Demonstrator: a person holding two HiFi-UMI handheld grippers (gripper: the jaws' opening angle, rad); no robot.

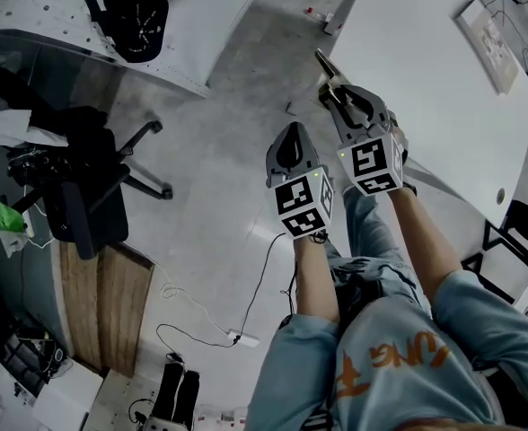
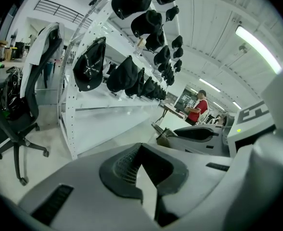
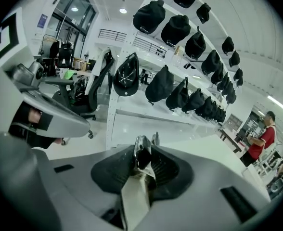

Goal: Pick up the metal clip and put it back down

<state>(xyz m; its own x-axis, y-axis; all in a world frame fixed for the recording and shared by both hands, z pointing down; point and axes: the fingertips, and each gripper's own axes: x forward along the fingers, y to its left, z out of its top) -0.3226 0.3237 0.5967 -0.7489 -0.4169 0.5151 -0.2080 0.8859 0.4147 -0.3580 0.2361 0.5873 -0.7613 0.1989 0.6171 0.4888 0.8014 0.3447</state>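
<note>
Right claw [image 3: 144,161] is grasping the metal clip [image 3: 142,145], its long axis jutting past the tips, over the bench [image 1: 430,74] edge.

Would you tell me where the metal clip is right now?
The metal clip is clamped in the right gripper, held by the left edge of the white table in the head view, just right of the left gripper.
</note>
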